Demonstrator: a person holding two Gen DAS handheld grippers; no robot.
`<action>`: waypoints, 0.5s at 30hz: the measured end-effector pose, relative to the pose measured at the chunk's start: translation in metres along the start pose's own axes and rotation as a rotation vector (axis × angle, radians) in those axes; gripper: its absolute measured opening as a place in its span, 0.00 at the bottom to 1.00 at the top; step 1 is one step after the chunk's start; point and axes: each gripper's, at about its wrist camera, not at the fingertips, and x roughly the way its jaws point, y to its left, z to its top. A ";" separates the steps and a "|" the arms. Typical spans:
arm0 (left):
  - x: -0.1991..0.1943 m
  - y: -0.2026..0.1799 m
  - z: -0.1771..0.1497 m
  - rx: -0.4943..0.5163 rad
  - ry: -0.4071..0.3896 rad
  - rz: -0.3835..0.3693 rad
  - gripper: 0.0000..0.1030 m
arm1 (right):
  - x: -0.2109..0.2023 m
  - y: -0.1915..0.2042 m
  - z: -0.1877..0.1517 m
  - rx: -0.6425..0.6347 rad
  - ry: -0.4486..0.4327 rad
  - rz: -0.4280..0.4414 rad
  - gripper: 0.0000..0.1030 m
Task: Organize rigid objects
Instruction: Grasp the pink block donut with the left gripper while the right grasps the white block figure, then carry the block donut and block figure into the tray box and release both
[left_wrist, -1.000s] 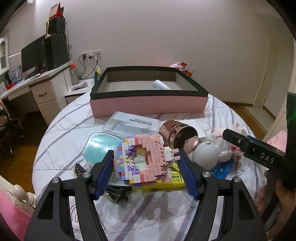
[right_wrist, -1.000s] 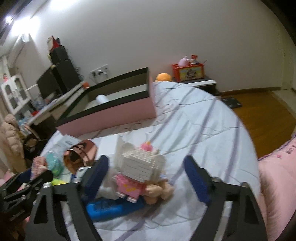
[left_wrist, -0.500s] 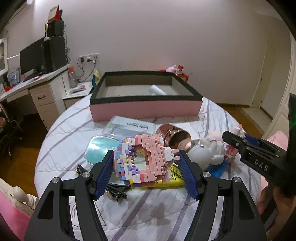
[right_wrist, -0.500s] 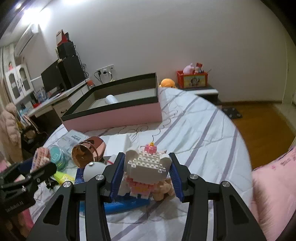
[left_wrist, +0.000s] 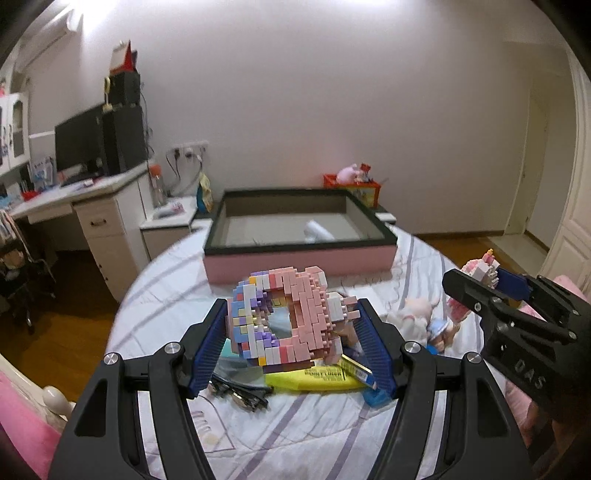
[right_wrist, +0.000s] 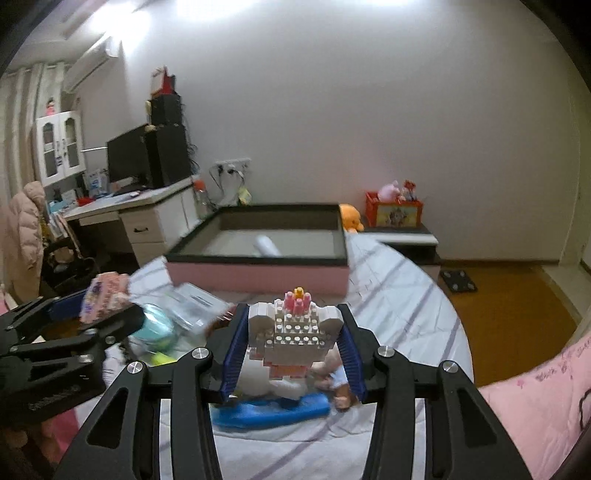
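I had the left tool (left_wrist: 291, 332) pinching the pastel brick ring (left_wrist: 284, 317) and the right tool (right_wrist: 291, 350) pinching the white brick figure (right_wrist: 293, 338), both lifted, since the pink box (left_wrist: 299, 258) lay at twelve o'clock.

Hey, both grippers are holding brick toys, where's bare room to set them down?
Most of the pink storage box with the dark rim is bare floor; only a white roll lies near its middle. The striped bedspread right of the box is also free. It is crowded around the yellow highlighter and black glasses.
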 end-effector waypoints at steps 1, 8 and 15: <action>-0.006 0.001 0.003 0.002 -0.017 0.010 0.67 | -0.005 0.005 0.003 -0.010 -0.015 0.004 0.45; -0.041 0.004 0.017 0.016 -0.117 0.075 0.67 | -0.031 0.032 0.023 -0.062 -0.097 0.030 0.46; -0.072 0.006 0.024 0.019 -0.206 0.109 0.67 | -0.051 0.043 0.034 -0.084 -0.156 0.038 0.46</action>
